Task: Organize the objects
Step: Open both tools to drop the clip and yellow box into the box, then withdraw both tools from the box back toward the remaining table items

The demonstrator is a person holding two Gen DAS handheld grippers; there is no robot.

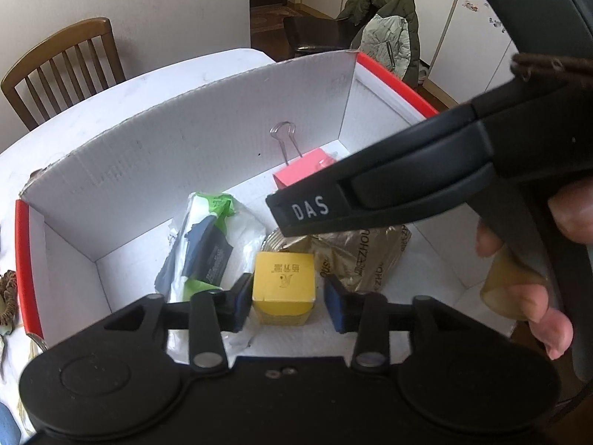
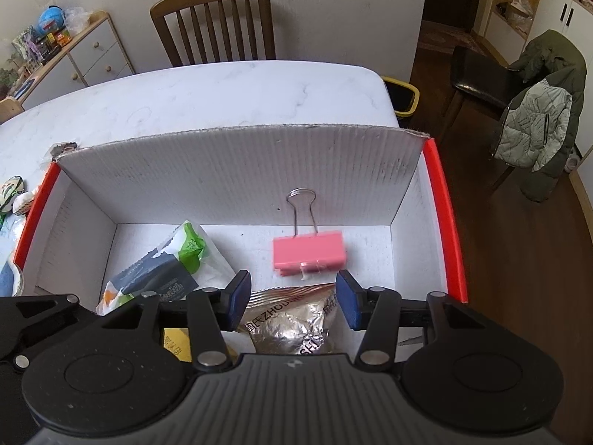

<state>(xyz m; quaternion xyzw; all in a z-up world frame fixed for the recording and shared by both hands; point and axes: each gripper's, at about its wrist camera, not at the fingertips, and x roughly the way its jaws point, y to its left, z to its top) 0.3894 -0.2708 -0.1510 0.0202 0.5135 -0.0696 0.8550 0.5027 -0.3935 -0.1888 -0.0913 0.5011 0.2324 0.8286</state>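
My left gripper (image 1: 283, 302) stands apart around the yellow box (image 1: 283, 291): the left pad (image 1: 239, 306) sits just beside its side, the right pad (image 1: 337, 307) a little clear of it, and I cannot tell whether either touches. The yellow box rests on the floor of the white cardboard box (image 1: 185, 159), near its front. My right gripper (image 2: 292, 304) is open wide and holds nothing, poised over the gold foil packet (image 2: 292, 328), with the pink binder clip (image 2: 309, 254) lying just beyond its blue pads (image 2: 348, 304).

The left wrist view alone shows the yellow box whole, and also the black body of my right tool (image 1: 426, 178) marked DAS crossing in from the right, with fingers of the hand (image 1: 533, 296) wrapped on its handle. The right wrist view shows only a yellow corner of that box behind its own linkage, but gives the binder clip entire, wire handles resting toward the back wall. Both views show the green and white packet (image 2: 170, 267) lying left of the foil packet. The cardboard box has red edges and stands on a white marble table (image 2: 222, 92), a wooden chair (image 2: 215, 22) behind it.
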